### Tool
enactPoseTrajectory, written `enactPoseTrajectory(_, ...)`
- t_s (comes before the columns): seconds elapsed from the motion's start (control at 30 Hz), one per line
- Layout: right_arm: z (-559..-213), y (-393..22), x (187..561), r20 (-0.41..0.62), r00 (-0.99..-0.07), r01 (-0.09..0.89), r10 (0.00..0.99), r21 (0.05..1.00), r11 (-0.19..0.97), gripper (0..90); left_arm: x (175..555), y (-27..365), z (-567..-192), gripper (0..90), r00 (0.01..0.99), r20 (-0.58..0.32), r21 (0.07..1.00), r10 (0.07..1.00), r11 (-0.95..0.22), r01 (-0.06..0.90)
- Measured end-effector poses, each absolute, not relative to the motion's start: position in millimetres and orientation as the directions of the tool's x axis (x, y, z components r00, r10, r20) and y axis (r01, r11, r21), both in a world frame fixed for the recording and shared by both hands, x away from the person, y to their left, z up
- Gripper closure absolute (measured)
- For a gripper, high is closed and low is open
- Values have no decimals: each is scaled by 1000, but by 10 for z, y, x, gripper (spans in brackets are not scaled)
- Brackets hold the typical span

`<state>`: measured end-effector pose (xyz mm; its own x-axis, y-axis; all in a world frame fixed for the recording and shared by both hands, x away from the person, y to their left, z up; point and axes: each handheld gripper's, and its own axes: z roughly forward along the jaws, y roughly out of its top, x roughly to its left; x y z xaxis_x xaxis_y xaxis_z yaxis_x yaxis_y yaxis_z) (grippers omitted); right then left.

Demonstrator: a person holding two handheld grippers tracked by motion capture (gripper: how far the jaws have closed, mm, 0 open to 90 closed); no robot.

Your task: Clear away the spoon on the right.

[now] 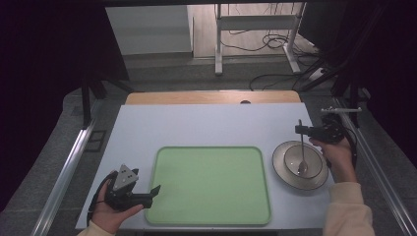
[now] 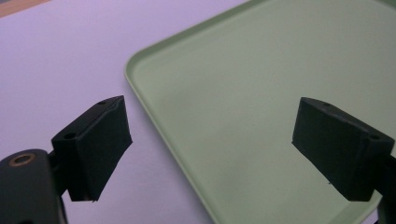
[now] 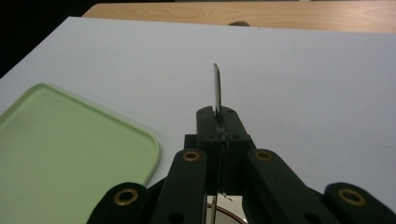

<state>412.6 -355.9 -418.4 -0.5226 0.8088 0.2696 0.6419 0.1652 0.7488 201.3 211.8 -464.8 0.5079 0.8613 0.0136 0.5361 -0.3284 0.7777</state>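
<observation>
A round bowl (image 1: 300,164) sits on the right side of the surface (image 1: 206,125), just right of the tray (image 1: 211,184) and apart from it. The bowl is shallow, with a broad grey-brown rim and a paler, glossy hollow in the middle. In it stands a spoon (image 1: 301,152), thin and metallic, its small rounded end down in the hollow and its flat, narrow handle rising toward the far side. The right tool (image 1: 300,129) is closed tight on the upper part of that handle; in the right gripper view the two black jaws meet with the handle (image 3: 217,93) pinched edge-on between them, its tip sticking up past them, and a sliver of the bowl's rim shows under the tool. The hand holding this tool hangs over the bowl's far right edge. The tray is a pale green rectangle with rounded corners and a low raised lip, smooth and matte like plastic, and it has nothing in it. The left tool (image 1: 154,191) rests at the tray's near left corner, its jaws spread wide with nothing between them; in the left gripper view one blocky black pad (image 2: 95,144) is over the pale surface and the other over the tray floor (image 2: 261,102). The surface is a flat, pale blue-white sheet, with a strip of light wood along its far edge.
</observation>
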Motion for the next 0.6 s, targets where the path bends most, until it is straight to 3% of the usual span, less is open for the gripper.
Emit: enactPoseTrajectory(0.6, -3875, -3496, 3958, 247, -550, 565, 798, 814, 138, 886, 2008, 2132, -4638, 112, 504, 14, 781, 864, -324, 534)
